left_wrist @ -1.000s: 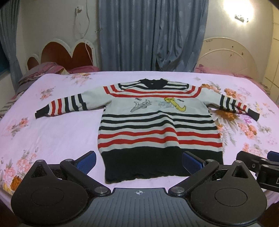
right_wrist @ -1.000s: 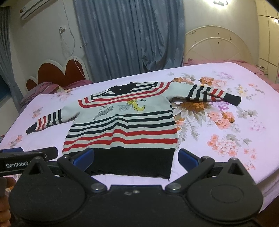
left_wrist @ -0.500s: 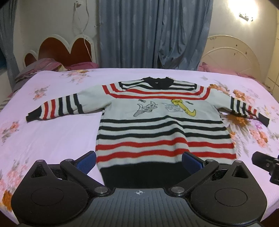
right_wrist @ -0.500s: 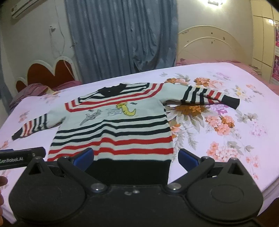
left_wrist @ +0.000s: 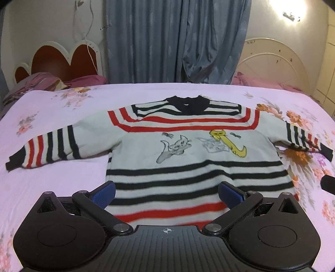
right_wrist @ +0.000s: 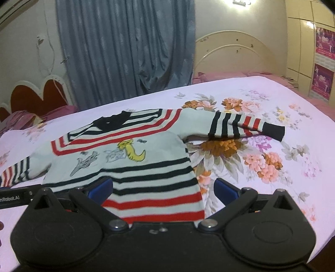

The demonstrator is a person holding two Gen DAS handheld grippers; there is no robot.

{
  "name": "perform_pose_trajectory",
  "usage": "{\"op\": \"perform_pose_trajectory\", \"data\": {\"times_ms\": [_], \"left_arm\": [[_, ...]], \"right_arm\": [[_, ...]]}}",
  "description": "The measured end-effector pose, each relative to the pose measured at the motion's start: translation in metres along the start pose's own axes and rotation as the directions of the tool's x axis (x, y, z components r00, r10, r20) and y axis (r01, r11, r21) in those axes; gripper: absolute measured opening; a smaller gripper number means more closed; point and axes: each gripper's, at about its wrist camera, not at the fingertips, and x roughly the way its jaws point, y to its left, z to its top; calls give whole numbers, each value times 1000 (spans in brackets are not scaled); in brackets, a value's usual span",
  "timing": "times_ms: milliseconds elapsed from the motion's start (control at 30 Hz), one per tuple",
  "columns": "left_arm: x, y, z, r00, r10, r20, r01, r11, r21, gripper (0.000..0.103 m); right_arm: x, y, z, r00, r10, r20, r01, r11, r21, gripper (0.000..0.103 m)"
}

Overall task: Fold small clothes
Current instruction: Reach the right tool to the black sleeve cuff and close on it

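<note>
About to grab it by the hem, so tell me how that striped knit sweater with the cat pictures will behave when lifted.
The striped knit sweater lies flat with limp sleeves, so it will likely drape and sag. It looks small and light. The knit probably grips the blue pads well, though it may drag on the floral bedsheet.

A wall lamp (left_wrist: 290,15) high at the right blooms into glare in the left wrist view and shows again at the top edge of the right wrist view (right_wrist: 240,2). The room is dim and warm elsewhere; the bed sheet (left_wrist: 52,177) takes a pinkish-violet cast. The sweater (left_wrist: 188,150) looks soft, its stripes smeared by slight blur. Fisheye distortion bows the bed's edges, and the frame corners vignette to black. Shadows are faint and diffuse.
</note>
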Motion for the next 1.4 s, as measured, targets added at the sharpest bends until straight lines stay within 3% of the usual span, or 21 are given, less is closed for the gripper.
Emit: {"op": "perform_pose_trajectory", "data": {"times_ms": [233, 533, 733, 1100, 1400], "left_arm": [[33, -9, 15, 1000, 4, -12, -4, 1000, -3, 103], [76, -49, 32, 1000, 14, -21, -14, 1000, -28, 103], [111, -85, 46, 999, 19, -32, -20, 999, -39, 103], [165, -127, 62, 997, 61, -57, -62, 998, -4, 103], [187, -125, 67, 992, 100, -78, -99, 995, 15, 103]], "right_arm": [[27, -15, 14, 1000, -21, -11, 21, 1000, 18, 99], [77, -57, 37, 999, -18, -33, 19, 999, 27, 92], [124, -108, 57, 997, -44, -66, 48, 997, 59, 80], [205, -219, 74, 976, -150, -156, 181, 961, 207, 79], [236, -264, 80, 977, -144, -159, 191, 922, 336, 79]]}}
